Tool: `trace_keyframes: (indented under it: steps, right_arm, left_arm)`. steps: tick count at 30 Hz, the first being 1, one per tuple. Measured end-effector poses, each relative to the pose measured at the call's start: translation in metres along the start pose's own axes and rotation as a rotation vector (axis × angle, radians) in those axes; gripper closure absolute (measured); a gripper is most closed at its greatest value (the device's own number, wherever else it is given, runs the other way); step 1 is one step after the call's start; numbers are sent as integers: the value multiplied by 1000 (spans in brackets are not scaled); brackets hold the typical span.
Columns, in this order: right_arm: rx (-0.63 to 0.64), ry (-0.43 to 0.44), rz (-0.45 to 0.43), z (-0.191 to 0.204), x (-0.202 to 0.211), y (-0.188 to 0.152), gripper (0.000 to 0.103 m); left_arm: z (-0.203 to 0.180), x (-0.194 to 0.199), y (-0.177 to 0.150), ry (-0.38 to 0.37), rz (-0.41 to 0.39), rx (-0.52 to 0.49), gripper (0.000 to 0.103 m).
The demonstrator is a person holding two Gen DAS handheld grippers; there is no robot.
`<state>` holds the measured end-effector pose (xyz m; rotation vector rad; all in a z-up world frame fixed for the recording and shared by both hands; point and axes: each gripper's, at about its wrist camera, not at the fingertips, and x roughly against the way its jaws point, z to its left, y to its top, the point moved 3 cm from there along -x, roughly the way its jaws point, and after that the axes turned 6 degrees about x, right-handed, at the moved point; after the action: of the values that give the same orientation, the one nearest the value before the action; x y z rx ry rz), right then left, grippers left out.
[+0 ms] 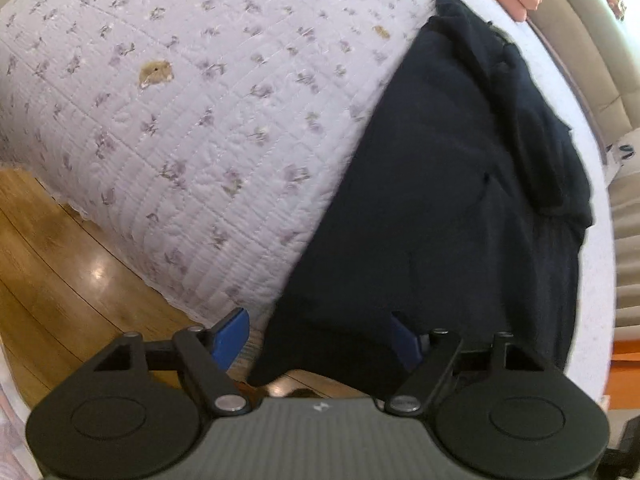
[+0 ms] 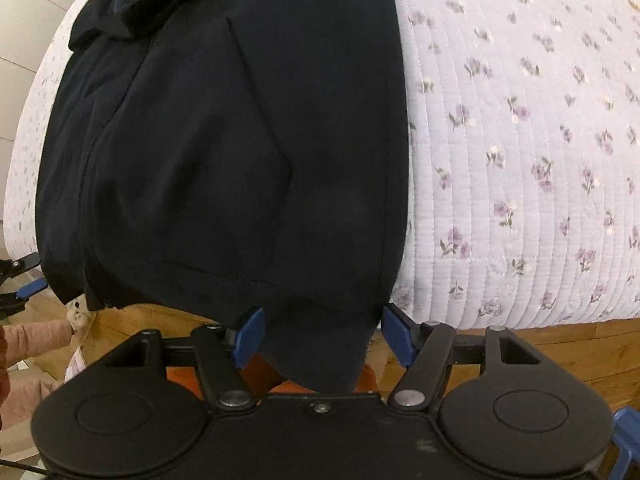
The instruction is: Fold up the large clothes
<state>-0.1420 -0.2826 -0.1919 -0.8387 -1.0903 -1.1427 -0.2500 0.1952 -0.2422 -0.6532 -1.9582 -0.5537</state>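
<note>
Left gripper (image 1: 320,340) jaws spread, dark garment (image 1: 440,200) hem loose between the blue pads, rest of it lying ahead on the floral quilt (image 1: 180,100); right gripper (image 2: 322,334) also spread, the hem corner hanging unpinched between its pads.

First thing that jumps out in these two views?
The dark navy garment sprawled along the edge of the bed, its hem hanging over the side. It stands out against the lilac floral quilt. Both tongs, left and right, are open with the hem between their blue pads, not pinched.
</note>
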Motion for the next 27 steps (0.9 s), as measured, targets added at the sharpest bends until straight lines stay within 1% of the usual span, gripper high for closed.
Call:
trace_keyframes:
  steps: [1,3,4,5,8,9,10,11,12,13,14,15,16,18,20,24,27]
  right_arm:
    - [-11,8,12,-3,-3,-1,25]
    - [-37,30,32,-2,-10,1,25]
    - [-46,44,38,-2,-14,2,25]
    - [-49,50,38,2,-12,-1,25]
    - [-65,58,24,-1,-17,2,24]
    - [-73,66,18,-2,-17,1,25]
    - [-73,61,14,-3,-18,-1,31]
    - [-59,50,17,-2,-18,-2,55]
    - [-36,28,16,-1,-17,-3,82]
    - [-23,33,21,0,-15,-5,92]
    - [-33,65,24,-4,-12,-6,93]
    - [-56,92,17,-7,-6,-7,94]
    - [-71,109,11,-9,1,-7,94]
    - [-91,134,-21,-15,19,-3,94]
    - [-101,165,-75,-15,41,8,94]
    - [-70,194,-182,-5,76,36,94]
    - [-32,191,-283,4,92,65,95]
  left_arm:
    - [1,-6,0,-10,5,4,26]
    - [9,-19,2,-71,35,34,26]
    - [11,-25,2,-103,57,50,23]
    - [13,-30,3,-115,73,56,22]
    - [14,-35,-1,-110,84,35,23]
    - [13,-34,-3,-105,83,25,28]
    - [12,-34,-6,-97,78,16,34]
    - [12,-31,-8,-90,73,9,38]
    - [13,-28,-10,-83,65,5,48]
    - [9,-25,-17,-77,49,-2,60]
    - [9,-18,-22,-81,27,-11,70]
    - [9,-10,-26,-108,9,3,90]
    - [8,-2,-28,-123,-5,12,90]
    - [-3,18,-33,-122,-32,-25,91]
    - [-19,38,-30,-167,-54,-55,91]
    - [-57,63,-9,-232,-91,-143,91]
    - [-88,68,15,-297,-134,-179,91]
